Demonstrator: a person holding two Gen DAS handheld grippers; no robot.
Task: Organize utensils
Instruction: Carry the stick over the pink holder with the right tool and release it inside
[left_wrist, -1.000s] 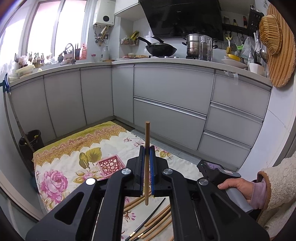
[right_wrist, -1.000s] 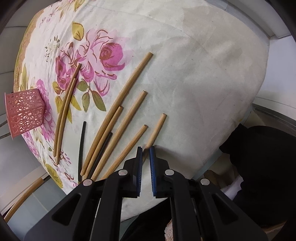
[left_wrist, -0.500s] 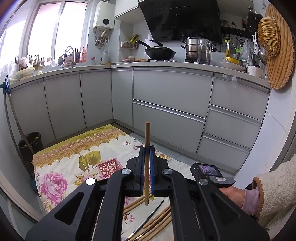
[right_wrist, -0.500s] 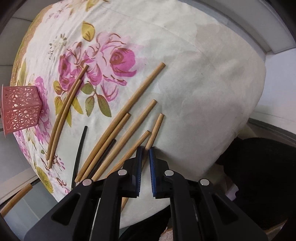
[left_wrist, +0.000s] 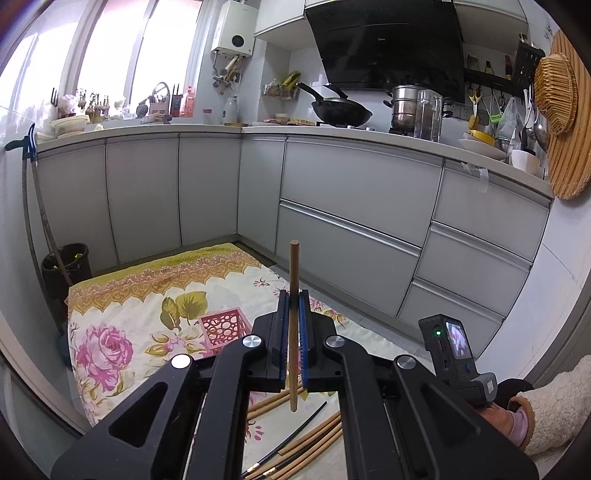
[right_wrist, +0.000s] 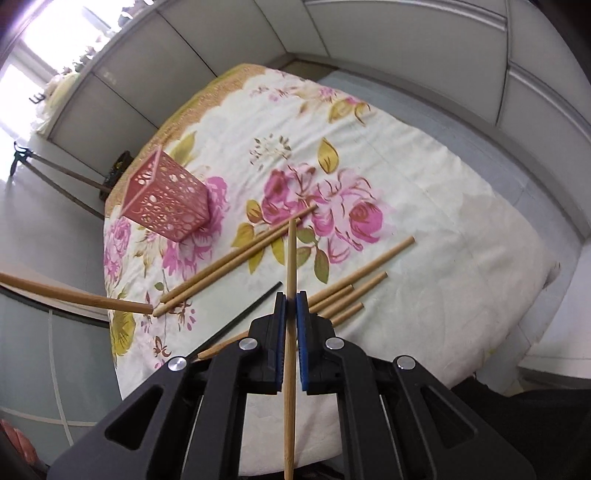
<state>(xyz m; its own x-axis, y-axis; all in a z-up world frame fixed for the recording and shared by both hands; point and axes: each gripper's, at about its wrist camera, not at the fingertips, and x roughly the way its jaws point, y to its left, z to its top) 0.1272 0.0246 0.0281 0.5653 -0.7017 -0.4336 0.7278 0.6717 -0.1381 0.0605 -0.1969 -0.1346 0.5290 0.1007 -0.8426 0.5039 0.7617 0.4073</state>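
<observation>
In the left wrist view my left gripper is shut on a wooden chopstick, held upright above the floral cloth. In the right wrist view my right gripper is shut on another wooden chopstick, lifted off the cloth and pointing away along the fingers. A pink perforated holder stands upright on the cloth, up and to the left of that gripper; it also shows as the pink holder. Several loose wooden chopsticks and a black one lie on the cloth. The left gripper's chopstick enters from the left.
The cloth covers a small table with its rounded edge close to me. Grey kitchen cabinets run behind it. A black bin and a leaning pole stand at the far left. A person's hand in a fleece sleeve holds the right gripper.
My right gripper shut on a wooden chopstick, lifted it off the cloth and rolled, so its view now faces the pink holder. The left gripper has hardly moved.
</observation>
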